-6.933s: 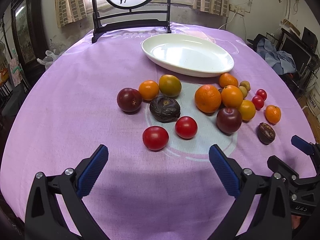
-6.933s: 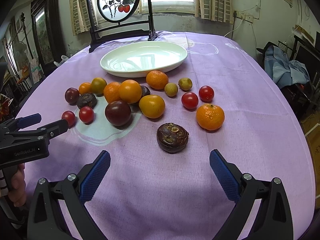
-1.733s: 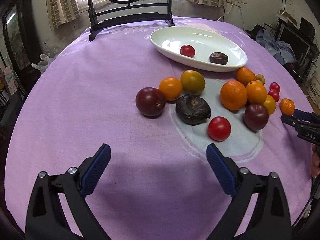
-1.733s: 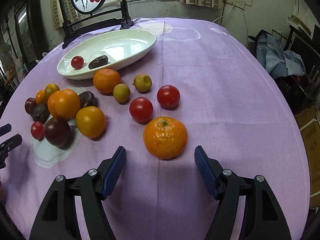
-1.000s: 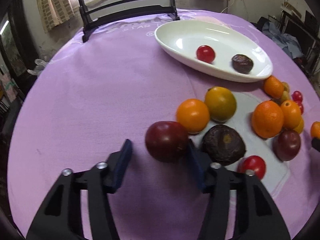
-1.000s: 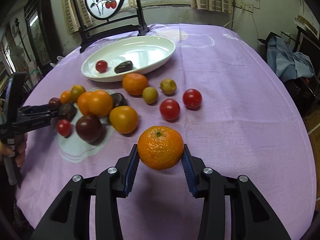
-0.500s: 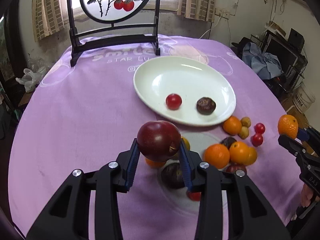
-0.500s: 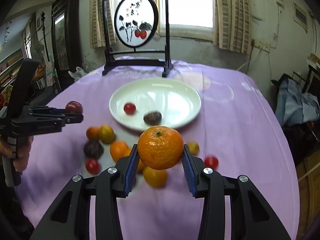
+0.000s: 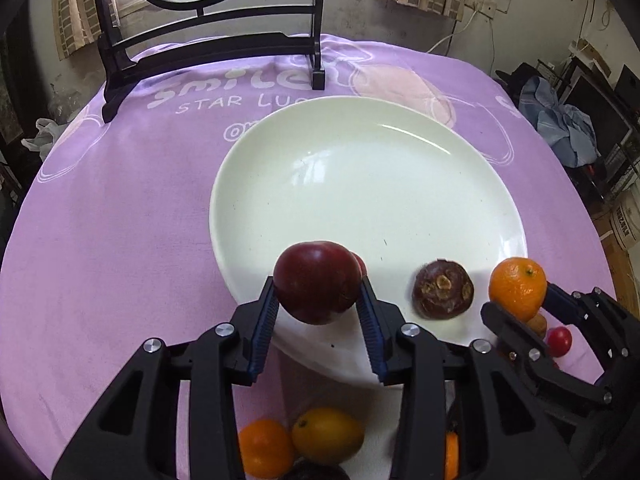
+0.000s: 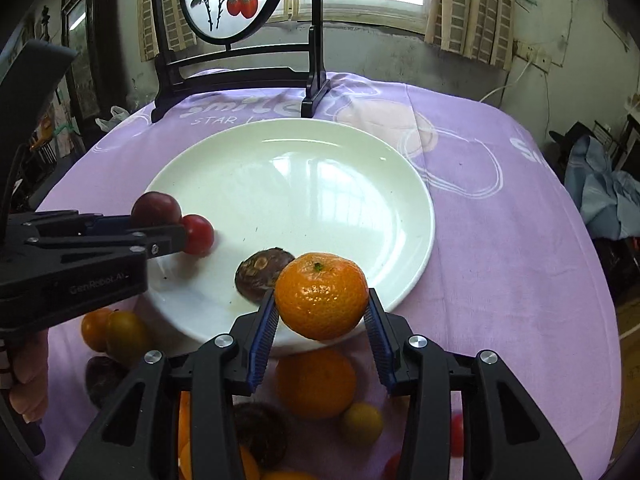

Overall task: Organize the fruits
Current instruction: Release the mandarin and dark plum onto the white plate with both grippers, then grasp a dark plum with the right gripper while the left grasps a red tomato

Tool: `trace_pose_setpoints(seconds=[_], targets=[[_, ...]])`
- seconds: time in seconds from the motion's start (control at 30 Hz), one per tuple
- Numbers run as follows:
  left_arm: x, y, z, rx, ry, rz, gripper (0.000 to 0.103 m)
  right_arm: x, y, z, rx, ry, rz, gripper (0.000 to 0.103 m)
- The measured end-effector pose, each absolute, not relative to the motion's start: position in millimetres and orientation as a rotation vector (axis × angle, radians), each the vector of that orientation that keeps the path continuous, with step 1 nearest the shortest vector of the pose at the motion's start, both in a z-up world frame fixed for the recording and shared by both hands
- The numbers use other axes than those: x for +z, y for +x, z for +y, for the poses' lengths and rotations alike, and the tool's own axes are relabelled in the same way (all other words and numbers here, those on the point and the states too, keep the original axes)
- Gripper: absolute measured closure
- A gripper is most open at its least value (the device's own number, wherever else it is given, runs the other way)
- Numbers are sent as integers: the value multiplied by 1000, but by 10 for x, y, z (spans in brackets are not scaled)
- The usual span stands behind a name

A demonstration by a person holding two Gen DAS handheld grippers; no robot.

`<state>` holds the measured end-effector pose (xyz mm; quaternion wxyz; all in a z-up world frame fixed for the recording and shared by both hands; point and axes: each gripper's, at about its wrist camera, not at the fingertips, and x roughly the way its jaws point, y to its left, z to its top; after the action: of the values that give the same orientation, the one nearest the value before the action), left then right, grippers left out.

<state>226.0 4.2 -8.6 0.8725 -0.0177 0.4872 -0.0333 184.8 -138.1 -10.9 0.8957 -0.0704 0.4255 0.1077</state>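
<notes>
Fruits: my left hand-held gripper (image 9: 318, 312) clamps a dark plum (image 9: 317, 282), my right hand-held gripper (image 10: 322, 322) a mandarin (image 10: 322, 295), both over the near rim of the white plate (image 10: 304, 184). Ahead, bare plate; below them, a red tomato (image 10: 199, 234) and brown fruit (image 10: 258, 272) lie in it.

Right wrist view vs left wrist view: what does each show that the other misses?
Only the right wrist view: the whole red tomato on the plate, and the person's hand gripping the left tool.

Only the left wrist view: the right tool seen from the side.

Both: white plate, dark plum in the left tool, orange in the right tool, and brown wrinkled fruit on the plate.
</notes>
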Motion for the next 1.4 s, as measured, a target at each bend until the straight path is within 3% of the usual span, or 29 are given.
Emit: trace_pose_setpoints(seconds=[0.03,0.07,0.1,0.5,0.83,1.2,1.4], targets=[[-80,2281,54,-64,-50,1010,51,-125,1866,-1376,242,-138,888,43],[-69,2298,72,-58,-71,1006,43,-126,1867,-1377,246,-134,883,36],[-49,2299,93,-57,-90,995,36,-121,1855,-1380,238,-137,871,36],[163,1692,183,-58,-79,910,20,39,1446,-1682,245,-83,846,36],[100,898,152,-103,-11,883,20,22,722,-2094,225,-9,820,36],[-285,446,54,-126,-53,1007,20,-130,241,-2148,242,-13,840,35],[-435,458,-86,-138,-21,1072,40,-156,144,-2161,268,3,843,35]])
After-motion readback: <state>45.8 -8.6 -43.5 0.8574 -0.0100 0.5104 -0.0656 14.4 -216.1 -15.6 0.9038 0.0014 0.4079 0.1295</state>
